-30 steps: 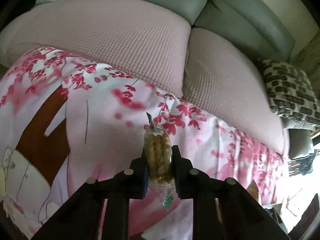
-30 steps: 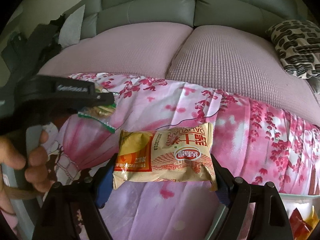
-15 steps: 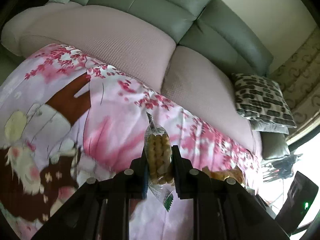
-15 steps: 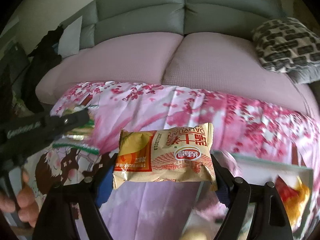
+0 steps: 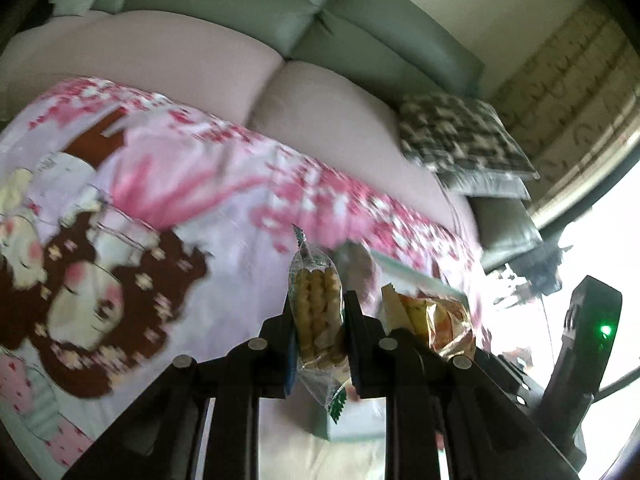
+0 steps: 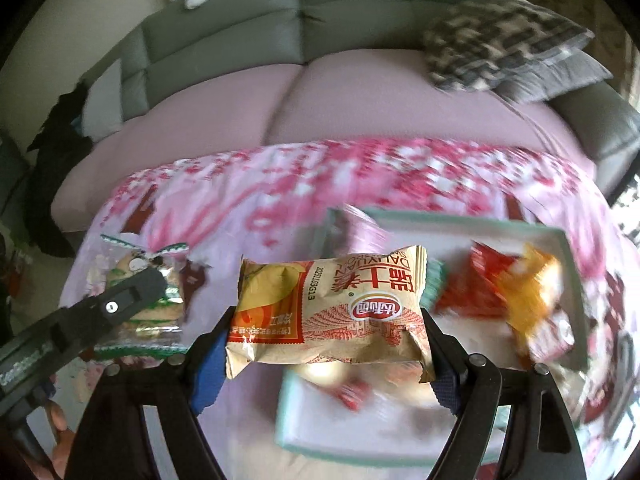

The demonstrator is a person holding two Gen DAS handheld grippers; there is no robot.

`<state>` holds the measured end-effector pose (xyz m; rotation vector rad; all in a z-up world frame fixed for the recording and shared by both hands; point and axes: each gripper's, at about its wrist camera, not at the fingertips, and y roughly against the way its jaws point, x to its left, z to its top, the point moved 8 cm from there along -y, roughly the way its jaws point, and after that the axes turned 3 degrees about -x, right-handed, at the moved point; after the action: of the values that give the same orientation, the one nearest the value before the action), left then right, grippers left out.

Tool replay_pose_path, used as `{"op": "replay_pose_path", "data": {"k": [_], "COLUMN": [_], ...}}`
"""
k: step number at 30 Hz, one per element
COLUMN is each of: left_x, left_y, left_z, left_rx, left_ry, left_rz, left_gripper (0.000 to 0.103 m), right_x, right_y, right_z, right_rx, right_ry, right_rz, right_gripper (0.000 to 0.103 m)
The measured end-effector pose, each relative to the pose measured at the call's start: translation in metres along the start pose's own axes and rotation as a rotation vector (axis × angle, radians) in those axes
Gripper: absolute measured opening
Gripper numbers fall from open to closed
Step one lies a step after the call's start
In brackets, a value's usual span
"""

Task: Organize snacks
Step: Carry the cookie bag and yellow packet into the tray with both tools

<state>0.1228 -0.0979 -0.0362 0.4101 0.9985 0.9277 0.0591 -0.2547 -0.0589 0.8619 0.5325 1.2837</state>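
Here, biscuit pack pinched in left gripper, tan packet spanning right gripper, seemingly above tray.

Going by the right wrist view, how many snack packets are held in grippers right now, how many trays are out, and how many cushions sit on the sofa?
Snack packets held in grippers: 2, a clear biscuit packet and a tan packet
Trays: 1, the mint-rimmed tray
Patterned cushions: 1, the patterned cushion
Total: 4
Loose packets in the tray are too blurred to count.
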Motion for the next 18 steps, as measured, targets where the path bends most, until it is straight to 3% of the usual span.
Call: {"op": "replay_pose_path", "data": {"k": [11, 18], "left_x": [-0.074, -0.087], "left_y": [-0.030, -0.048], "left_z": [-0.069, -0.093], "left_rx": [0.133, 0.180], "left_ry": [-0.172, -0.226], "left_rz": [-0.099, -0.116], "left_gripper": [0.021, 0.021], "right_x": [-0.086, -0.094], "right_y": [0.013, 0.009], "right_z": [-0.044, -0.052], "right_rx": [0.037, 0.048], "right_ry": [-0.113, -0.138], "right_rz": [-0.108, -0.117], "right_gripper": [0.085, 0.085]}}
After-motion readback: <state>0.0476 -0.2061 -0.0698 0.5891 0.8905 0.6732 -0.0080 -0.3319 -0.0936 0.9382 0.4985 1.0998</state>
